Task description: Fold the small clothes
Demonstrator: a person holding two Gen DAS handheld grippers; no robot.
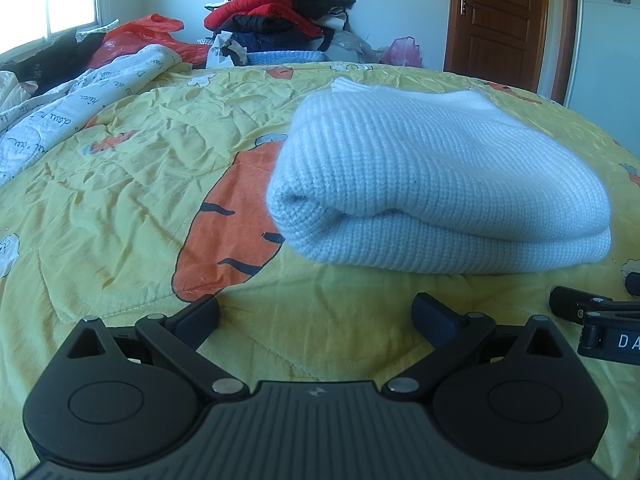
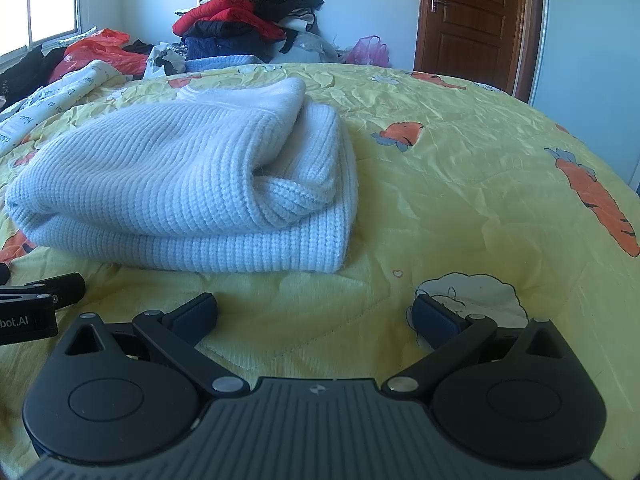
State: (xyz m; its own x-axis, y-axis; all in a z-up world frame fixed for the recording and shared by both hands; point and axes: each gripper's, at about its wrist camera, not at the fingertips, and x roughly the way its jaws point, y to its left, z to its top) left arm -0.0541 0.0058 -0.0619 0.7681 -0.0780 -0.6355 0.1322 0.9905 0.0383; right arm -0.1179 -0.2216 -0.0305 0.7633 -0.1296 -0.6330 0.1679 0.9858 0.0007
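Note:
A white knitted sweater [image 1: 436, 176] lies folded in a thick bundle on the yellow carrot-print bedspread [image 1: 132, 184]. It also shows in the right wrist view [image 2: 184, 188], left of centre. My left gripper [image 1: 316, 312] is open and empty, a little short of the sweater's near edge. My right gripper [image 2: 316, 312] is open and empty, short of the sweater and to its right. The right gripper's finger shows at the right edge of the left wrist view [image 1: 580, 308]; the left gripper's finger shows at the left edge of the right wrist view [image 2: 52, 284].
A white printed quilt [image 1: 72, 108] lies bunched at the far left. A pile of red and dark clothes [image 1: 280, 12] and plastic bags stand beyond the bed. A brown door [image 1: 500, 20] is at the far right.

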